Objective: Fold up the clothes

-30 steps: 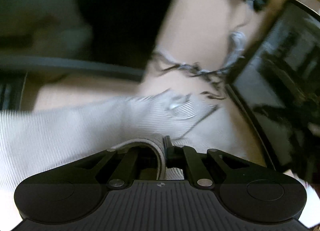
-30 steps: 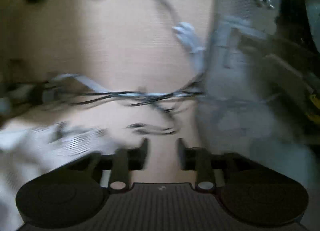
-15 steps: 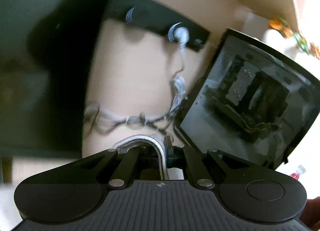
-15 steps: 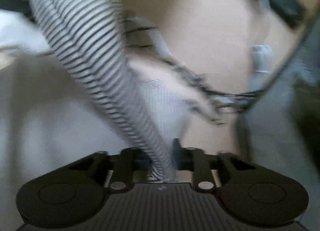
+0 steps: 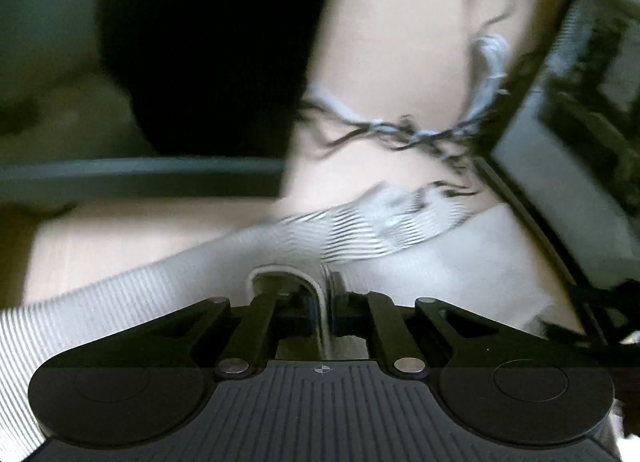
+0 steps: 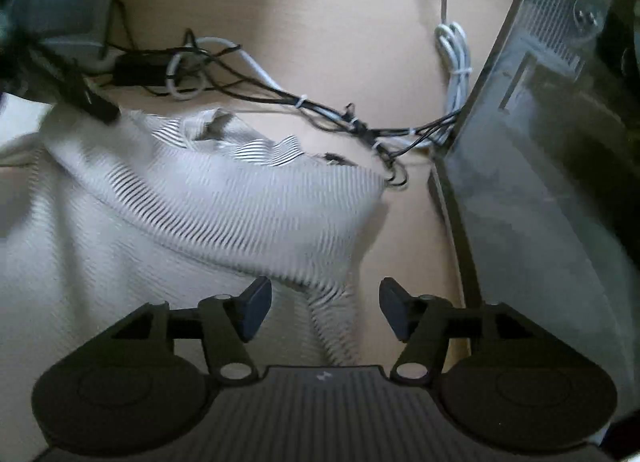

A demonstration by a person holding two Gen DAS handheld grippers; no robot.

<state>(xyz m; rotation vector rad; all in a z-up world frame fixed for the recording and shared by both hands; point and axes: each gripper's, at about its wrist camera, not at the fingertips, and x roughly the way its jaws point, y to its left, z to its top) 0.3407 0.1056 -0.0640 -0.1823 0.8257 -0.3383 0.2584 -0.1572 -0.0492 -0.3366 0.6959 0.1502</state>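
Right wrist view: right gripper (image 6: 325,307) jaws just opened, wide apart, pads clear of the striped garment (image 6: 208,198) strip lying between them. Garment spreads toward 10 o'clock over the wooden desk (image 6: 320,22); cable bundle (image 6: 344,118) beyond at 12. Left gripper (image 5: 327,302) nearly closed, pinching a garment edge.

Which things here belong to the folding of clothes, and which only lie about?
Belong to the job:
- striped garment
- left gripper, shut on its hem
- right gripper, jaws just opened

Lying about:
- cables
- computer case
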